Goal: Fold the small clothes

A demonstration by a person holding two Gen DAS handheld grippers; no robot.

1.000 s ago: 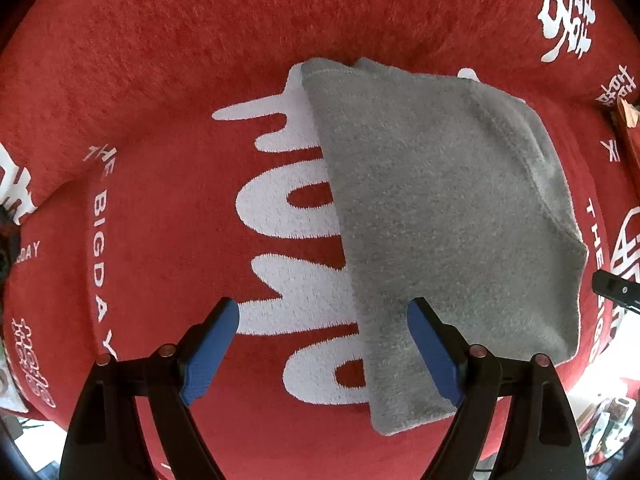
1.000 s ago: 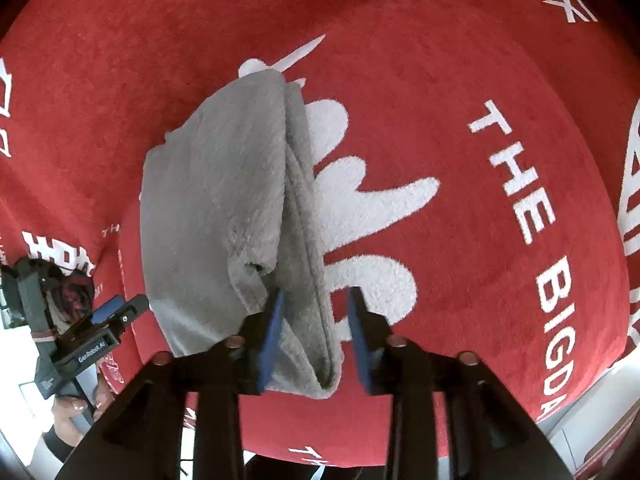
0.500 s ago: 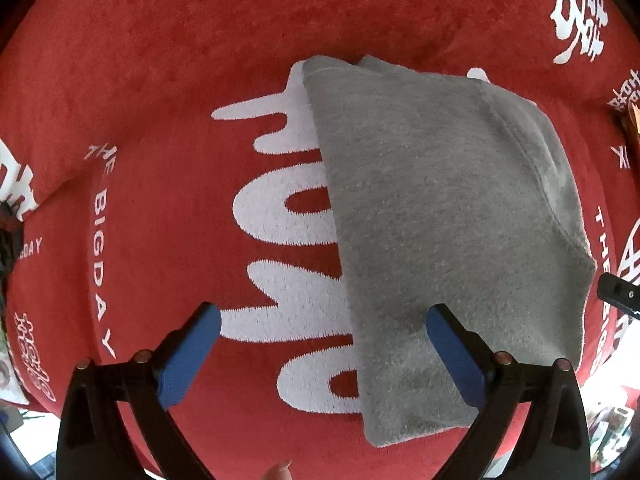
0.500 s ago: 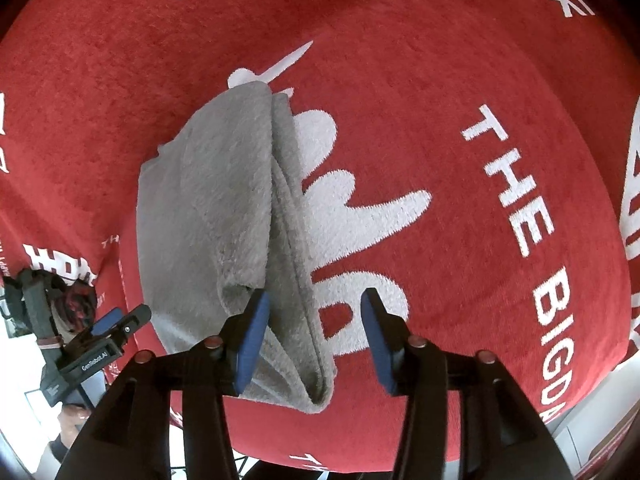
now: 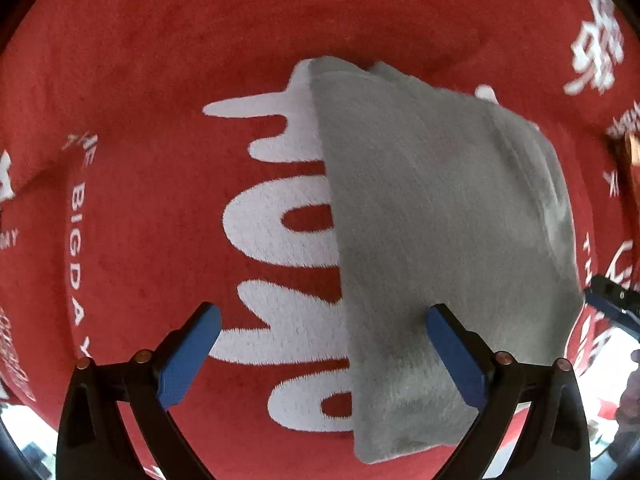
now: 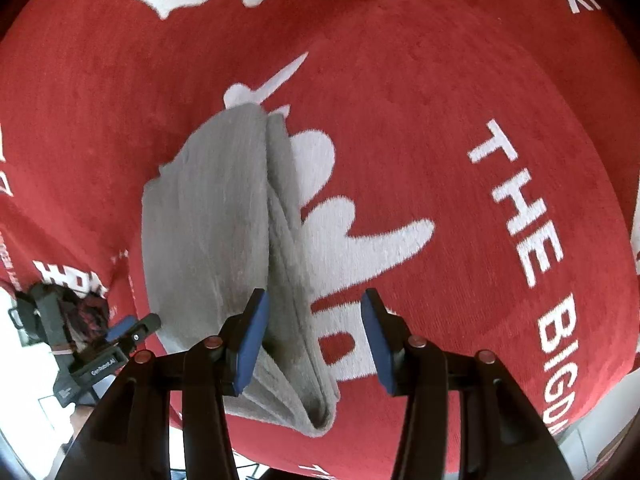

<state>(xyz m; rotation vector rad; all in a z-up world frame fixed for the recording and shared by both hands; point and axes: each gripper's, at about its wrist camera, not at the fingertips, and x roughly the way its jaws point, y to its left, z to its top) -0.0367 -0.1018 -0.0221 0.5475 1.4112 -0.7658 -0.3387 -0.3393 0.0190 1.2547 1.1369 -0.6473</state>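
Observation:
A grey folded cloth [image 5: 440, 220] lies flat on a red mat [image 5: 160, 160] with white lettering. My left gripper [image 5: 322, 320] points straight down over the cloth's near left edge and is open wide, one blue pad over the cloth and the other over the mat. In the right wrist view the same grey cloth [image 6: 216, 232] shows its layered folded edge. My right gripper [image 6: 315, 300] straddles that edge; its jaws are opening and its pads stand clear of the fabric. The left gripper [image 6: 134, 326] also appears beyond the cloth's left side.
The red mat [image 6: 440, 100] drops off at its near edge in both views, with bright floor and clutter beyond. A person's hand [image 6: 80, 412] holds the left gripper's handle at the lower left. The right gripper's tip [image 5: 612, 304] pokes in at the right edge.
The right jaws have spread apart and let go of the cloth's folded edge. The left jaws have widened too. Both grippers have shifted a little over the cloth, which stays put.

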